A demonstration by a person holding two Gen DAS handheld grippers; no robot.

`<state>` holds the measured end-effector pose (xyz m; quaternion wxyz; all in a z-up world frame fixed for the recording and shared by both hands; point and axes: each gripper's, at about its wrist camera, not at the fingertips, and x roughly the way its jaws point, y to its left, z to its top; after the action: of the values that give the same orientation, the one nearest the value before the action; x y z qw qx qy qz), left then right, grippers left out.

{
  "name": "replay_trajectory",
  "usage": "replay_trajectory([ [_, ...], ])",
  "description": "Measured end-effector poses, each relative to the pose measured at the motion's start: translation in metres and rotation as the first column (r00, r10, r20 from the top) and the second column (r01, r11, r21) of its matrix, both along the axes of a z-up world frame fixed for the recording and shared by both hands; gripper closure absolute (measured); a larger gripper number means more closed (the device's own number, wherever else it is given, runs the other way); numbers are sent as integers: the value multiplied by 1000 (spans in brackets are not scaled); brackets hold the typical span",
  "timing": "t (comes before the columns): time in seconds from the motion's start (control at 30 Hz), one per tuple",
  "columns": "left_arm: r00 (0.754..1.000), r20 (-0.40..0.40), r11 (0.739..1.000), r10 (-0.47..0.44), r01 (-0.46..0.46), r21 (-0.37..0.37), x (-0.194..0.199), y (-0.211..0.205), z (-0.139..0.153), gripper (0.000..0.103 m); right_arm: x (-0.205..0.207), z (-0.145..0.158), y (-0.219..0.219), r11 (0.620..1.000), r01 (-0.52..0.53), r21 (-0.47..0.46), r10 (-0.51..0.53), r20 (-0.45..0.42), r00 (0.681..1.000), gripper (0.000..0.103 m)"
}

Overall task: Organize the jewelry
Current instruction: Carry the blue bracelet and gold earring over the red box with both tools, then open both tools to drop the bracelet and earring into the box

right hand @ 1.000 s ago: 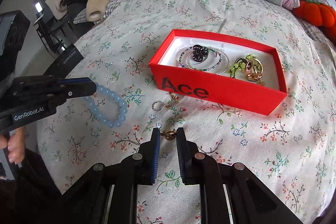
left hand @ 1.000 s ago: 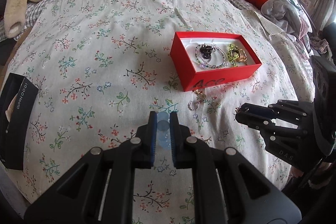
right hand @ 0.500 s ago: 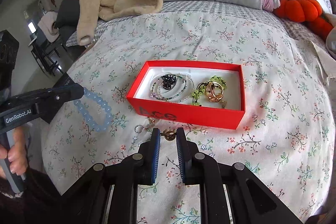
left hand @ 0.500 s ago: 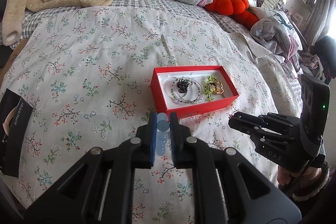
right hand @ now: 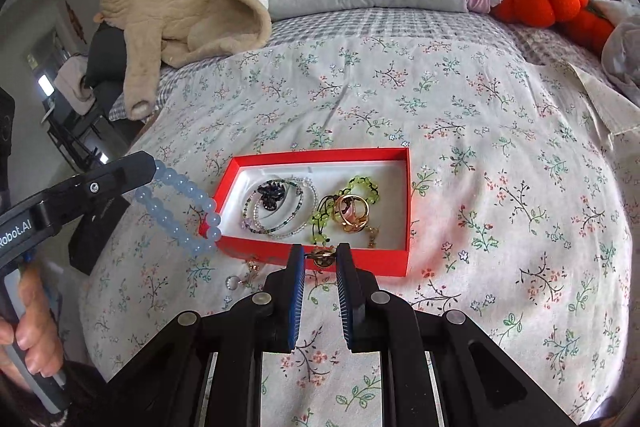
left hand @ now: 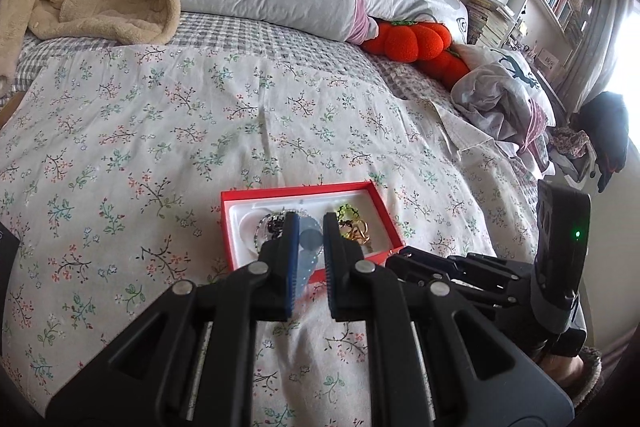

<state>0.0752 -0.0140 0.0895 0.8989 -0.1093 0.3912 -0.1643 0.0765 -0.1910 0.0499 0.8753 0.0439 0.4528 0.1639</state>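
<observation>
The red box (right hand: 394, 263) on the bedspread (right hand: 500, 131) already holds several pieces. My left gripper (left hand: 307, 227) pinches the blue bead bracelet (right hand: 180, 207) beside it, my right gripper (right hand: 320, 255) a small gold piece (right hand: 320, 255); one trinket (right hand: 240, 277) lies outside.
</observation>
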Motion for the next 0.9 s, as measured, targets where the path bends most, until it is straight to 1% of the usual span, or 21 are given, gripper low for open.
replay_trajectory([
  [0.13, 1000, -2, 1000, 2, -2, -30, 12, -11, -5, 90, 8, -3, -6, 1000, 22, 11, -22, -12, 1000, 87],
  [0.2, 1000, -5, 998, -10, 10, -58, 19, -17, -9, 90, 12, -4, -8, 999, 32, 16, -32, -14, 999, 87],
  [0.27, 1000, -12, 996, -26, 25, -87, 27, -21, -14, 90, 16, -6, -10, 999, 34, 22, -34, -18, 999, 87],
  [0.33, 999, -23, 995, -23, 21, -99, 35, -23, -21, 90, 19, -9, -11, 999, 33, 18, -32, -22, 999, 87],
  [0.43, 999, -43, 998, 2, -5, -65, 44, -24, -33, 90, 21, -13, -12, 999, 36, 15, -36, -30, 999, 87],
  [0.53, 998, -49, 999, 35, -36, -9, 49, -20, -41, 90, 22, -13, -13, 999, 39, 13, -38, -26, 999, 87],
  [0.6, 997, -55, 999, 48, -47, 25, 51, -18, -45, 90, 23, -12, -13, 999, 38, 13, -37, -19, 999, 87],
  [0.8, 993, -81, 993, 83, -75, 92, 52, -10, -55, 88, 28, -12, -14, 999, 50, 16, -50, -20, 999, 87],
  [0.87, 993, -82, 993, 85, -77, 90, 51, -7, -54, 78, 31, -12, -14, 998, 58, 19, -57, -21, 998, 87],
  [0.9, 993, -80, 993, 85, -78, 91, 49, -5, -53, 76, 33, -11, -14, 998, 64, 21, -63, -22, 998, 87],
])
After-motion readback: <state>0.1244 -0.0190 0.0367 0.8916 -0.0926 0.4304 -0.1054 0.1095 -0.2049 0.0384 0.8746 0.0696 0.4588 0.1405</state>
